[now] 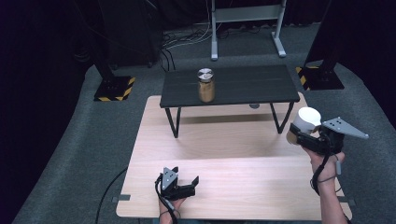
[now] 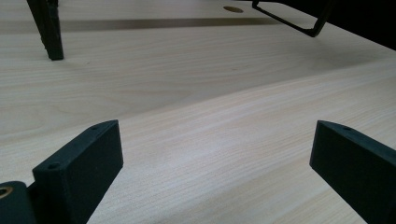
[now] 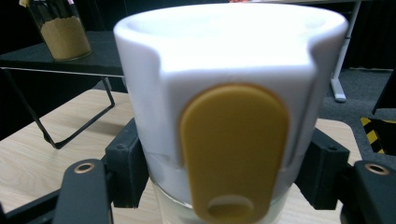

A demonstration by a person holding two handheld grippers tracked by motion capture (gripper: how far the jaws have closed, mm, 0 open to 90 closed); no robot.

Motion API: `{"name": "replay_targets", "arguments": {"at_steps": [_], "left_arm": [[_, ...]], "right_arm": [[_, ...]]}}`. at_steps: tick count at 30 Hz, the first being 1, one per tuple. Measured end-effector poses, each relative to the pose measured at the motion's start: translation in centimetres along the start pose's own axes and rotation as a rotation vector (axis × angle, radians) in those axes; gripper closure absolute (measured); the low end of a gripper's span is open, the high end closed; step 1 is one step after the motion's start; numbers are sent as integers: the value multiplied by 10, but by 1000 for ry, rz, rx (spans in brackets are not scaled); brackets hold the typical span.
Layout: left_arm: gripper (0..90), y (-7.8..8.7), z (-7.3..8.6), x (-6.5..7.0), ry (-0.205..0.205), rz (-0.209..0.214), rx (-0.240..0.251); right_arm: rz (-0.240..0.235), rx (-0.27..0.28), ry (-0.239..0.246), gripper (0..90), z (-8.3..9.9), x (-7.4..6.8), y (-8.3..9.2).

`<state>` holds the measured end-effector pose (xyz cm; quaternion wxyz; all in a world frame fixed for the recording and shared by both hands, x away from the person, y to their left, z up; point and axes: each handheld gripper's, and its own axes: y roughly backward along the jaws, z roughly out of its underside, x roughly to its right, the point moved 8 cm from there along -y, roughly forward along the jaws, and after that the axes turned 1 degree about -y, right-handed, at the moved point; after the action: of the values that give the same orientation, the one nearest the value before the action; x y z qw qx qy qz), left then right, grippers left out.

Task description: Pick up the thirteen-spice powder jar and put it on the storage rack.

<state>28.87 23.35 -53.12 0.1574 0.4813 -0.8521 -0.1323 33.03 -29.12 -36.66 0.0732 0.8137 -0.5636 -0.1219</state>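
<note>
- High view: the right gripper [image 1: 299, 133] is clenched on a white-lidded container [image 1: 306, 122], held in the air over the right edge of the wooden table [image 1: 224, 158]. The container stands about upright, white lid on top, its long axis running up and down and leaning slightly to the left.
- High view: the grip sits on the side of the container just under the lid, which likely keeps it level so nothing spills while it is carried.
- High view: the left gripper [image 1: 187, 184] rests near the front edge of the table, jaws apart and holding nothing. It seems parked there, out of the way of the working hand.
- High view: a small black bench [image 1: 261, 88] stands on the far part of the table with a jar [image 1: 206, 85] of brownish powder on top. I judge that bench to be where the container is meant to go, beside the jar.
- Left gripper view: the two black jaws stand wide apart over bare wood, with the legs of the bench farther off.
- Right gripper view: the container [image 3: 229, 112] sits between the two jaws, which press on its sides below the white lid. A mustard-yellow tab [image 3: 233, 154] on the lid faces the camera, so the lid's flap points back toward the person. The jar [image 3: 63, 32] shows at far left on the bench.
</note>
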Motion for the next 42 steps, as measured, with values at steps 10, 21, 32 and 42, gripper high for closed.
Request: {"name": "replay_targets", "arguments": {"at_steps": [10, 21, 32, 42], "left_arm": [[25, 0, 0, 0, 1, 2, 1], [25, 0, 0, -1, 1, 5, 5], [25, 0, 0, -1, 3, 9, 5], [25, 0, 1, -1, -1, 11, 6]], "right_arm": [[-9, -5, 6, 295, -11, -1, -10], [-14, -14, 18, 295, -22, -3, -21], [-23, -16, 22, 295, -30, -6, -33], [-30, -15, 41, 296, -41, -10, -40]]}}
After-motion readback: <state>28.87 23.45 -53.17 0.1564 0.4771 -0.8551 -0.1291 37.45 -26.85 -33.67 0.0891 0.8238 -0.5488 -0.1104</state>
